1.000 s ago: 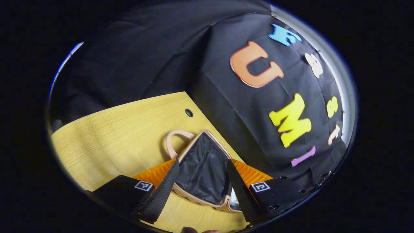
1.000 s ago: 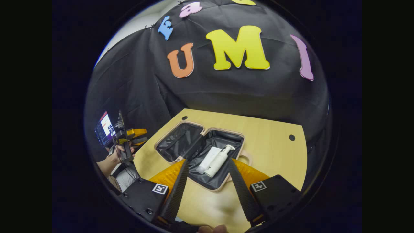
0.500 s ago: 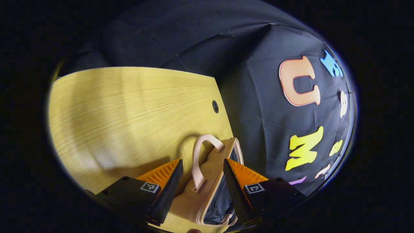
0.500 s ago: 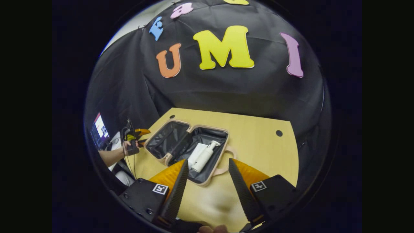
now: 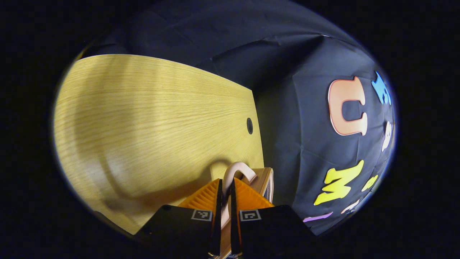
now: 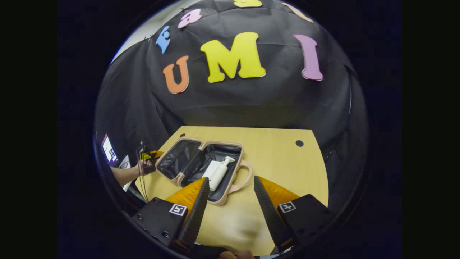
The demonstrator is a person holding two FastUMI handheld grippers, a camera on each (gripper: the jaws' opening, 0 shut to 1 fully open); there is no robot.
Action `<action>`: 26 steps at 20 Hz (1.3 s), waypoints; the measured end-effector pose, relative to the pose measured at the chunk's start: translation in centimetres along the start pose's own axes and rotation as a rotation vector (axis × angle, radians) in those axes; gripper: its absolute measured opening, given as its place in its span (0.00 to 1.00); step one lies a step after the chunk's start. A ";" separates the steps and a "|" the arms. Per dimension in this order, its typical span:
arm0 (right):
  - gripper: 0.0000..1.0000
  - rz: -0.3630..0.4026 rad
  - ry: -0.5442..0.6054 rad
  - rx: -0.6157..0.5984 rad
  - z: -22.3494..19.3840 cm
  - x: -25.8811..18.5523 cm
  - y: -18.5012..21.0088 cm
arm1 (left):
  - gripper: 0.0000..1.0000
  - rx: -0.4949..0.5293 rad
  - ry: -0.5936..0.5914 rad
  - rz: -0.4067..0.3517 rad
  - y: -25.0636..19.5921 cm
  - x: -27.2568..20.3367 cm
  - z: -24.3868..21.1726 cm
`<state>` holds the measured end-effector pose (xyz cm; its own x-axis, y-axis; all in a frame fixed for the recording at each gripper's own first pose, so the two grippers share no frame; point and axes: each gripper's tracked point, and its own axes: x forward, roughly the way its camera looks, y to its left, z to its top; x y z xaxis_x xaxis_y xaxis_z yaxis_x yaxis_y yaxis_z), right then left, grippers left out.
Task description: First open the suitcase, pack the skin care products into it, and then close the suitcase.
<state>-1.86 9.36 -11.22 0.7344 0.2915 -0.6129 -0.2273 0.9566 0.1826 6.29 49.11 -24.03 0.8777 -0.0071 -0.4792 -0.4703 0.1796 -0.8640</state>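
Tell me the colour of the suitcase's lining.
Black, inside the beige-pink suitcase; clearest in the right gripper view.

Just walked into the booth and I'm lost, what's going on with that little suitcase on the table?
A person is packing a small suitcase that lies open on the wooden table. Two white skin care products already lie in its right half. The left gripper has its fingers nearly together around a suitcase handle, at the lid side. The right gripper hangs open above the table, holding nothing. The suitcase is not yet closed.
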 end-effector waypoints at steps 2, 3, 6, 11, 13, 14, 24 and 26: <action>0.75 -0.035 -0.040 0.026 0.3 -0.7 -1.2 | 0.10 0.033 -0.007 0.009 -0.6 -0.6 -0.1; 0.75 -0.050 -0.062 0.033 0.5 -1.1 -1.7 | 0.09 0.060 -0.015 0.006 -1.3 -1.1 0.1; 0.75 -0.106 -0.135 0.030 1.5 -2.6 -3.6 | 0.05 0.145 -0.048 -0.034 -6.0 -3.0 0.5; 0.75 -0.171 -0.278 0.008 3.5 -5.4 -5.6 | 0.03 0.406 -0.088 -0.093 -15.1 -6.9 -1.7; 0.75 -0.178 -0.313 0.008 3.7 -6.7 -6.7 | 0.03 0.502 -0.097 -0.133 -19.2 -8.5 -4.2; 0.75 -0.177 -0.325 0.014 3.7 -7.1 -7.0 | 0.03 0.557 -0.099 -0.147 -21.0 -9.1 -5.6; 0.75 -0.250 -0.397 0.048 3.5 -11.3 -11.7 | 0.03 0.850 -0.058 -0.299 -31.8 -11.2 -25.1; 0.75 -0.273 -0.399 0.056 3.3 -12.0 -12.7 | 0.03 0.897 -0.065 -0.299 -31.9 -10.9 -28.4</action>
<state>-5.69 -6.26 -3.62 0.9527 -0.0013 -0.3039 0.0346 0.9940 0.1040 9.09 15.55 4.43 0.9665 -0.1251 -0.2239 -0.0025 0.8684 -0.4958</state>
